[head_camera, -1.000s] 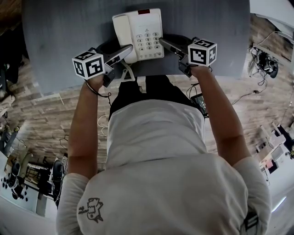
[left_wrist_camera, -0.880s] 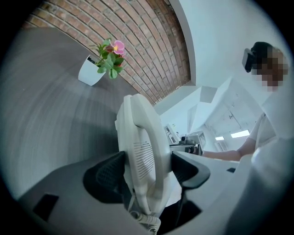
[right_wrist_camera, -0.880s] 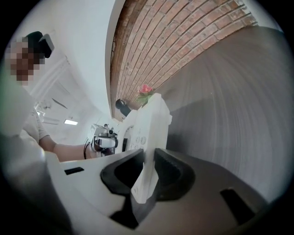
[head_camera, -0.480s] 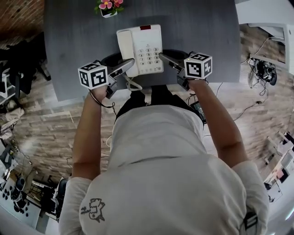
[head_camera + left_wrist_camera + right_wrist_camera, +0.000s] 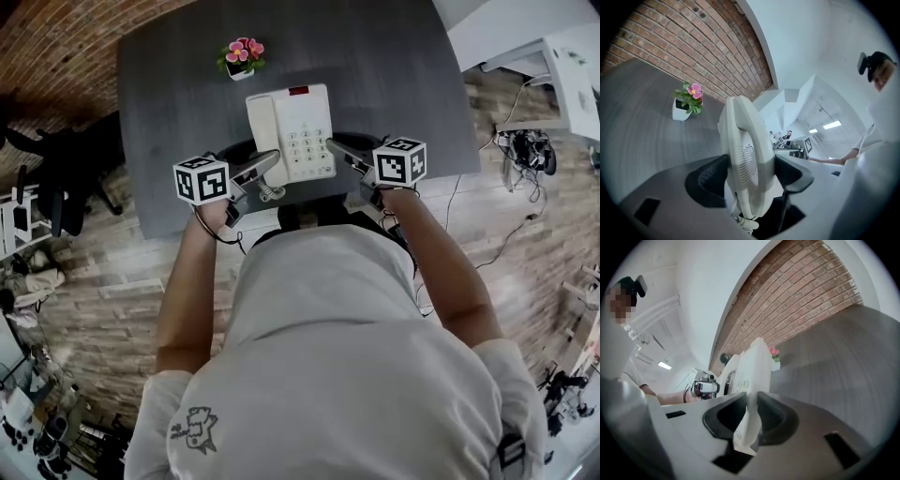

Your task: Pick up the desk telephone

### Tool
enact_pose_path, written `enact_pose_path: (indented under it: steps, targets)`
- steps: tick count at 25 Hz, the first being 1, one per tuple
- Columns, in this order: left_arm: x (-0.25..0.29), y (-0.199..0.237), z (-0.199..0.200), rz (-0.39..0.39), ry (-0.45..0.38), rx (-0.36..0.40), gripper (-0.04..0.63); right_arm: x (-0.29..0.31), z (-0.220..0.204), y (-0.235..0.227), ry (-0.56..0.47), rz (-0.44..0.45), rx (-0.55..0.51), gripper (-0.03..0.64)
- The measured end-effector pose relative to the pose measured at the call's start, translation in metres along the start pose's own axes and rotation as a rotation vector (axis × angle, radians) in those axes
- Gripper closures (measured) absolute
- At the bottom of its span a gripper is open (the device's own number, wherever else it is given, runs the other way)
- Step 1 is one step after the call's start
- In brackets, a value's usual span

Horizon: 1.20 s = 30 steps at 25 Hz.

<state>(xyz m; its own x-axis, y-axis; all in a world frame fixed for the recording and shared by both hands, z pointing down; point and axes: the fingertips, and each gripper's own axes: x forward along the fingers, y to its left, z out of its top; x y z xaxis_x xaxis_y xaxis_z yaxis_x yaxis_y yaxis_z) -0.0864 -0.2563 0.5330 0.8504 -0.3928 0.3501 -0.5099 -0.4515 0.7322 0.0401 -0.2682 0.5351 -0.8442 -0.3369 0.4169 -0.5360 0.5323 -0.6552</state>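
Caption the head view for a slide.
Left gripper and right gripper clamp a white plastic desk telephone over a dark grey table.

A cream-white desk telephone point(image 5: 298, 131) is hanging keypad-up, level, over the near edge of a dark grey desk point(image 5: 178, 94). The left gripper point(image 5: 267, 161) and the right gripper point(image 5: 333, 147) are clamping its long sides. Its handset point(image 5: 262, 127) is sitting cradled along the left side, a red strip point(image 5: 298, 91) is showing at the far end, and the coiled cord point(image 5: 272, 192) is dangling from the near left corner.
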Motion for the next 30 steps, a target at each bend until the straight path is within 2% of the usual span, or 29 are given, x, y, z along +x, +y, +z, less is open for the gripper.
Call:
enact_pose_path:
  steps: [7,17,27,30]
  targets:
    - [-0.018,-0.016,-0.003,-0.044,0.021,0.049,0.265,-0.010,-0.004,0.029,-0.059,-0.043,-0.023,0.538]
    - [-0.025,-0.037,-0.007,-0.046,0.011,0.076,0.265,-0.027,-0.007,0.043,-0.083,-0.041,-0.037,0.540]
    - [0.014,-0.078,-0.029,0.002,-0.003,0.059,0.265,-0.080,-0.019,0.022,-0.054,-0.001,-0.028,0.540]
    - [0.033,-0.103,-0.053,0.025,-0.016,0.065,0.265,-0.112,-0.038,0.013,-0.048,0.016,-0.039,0.540]
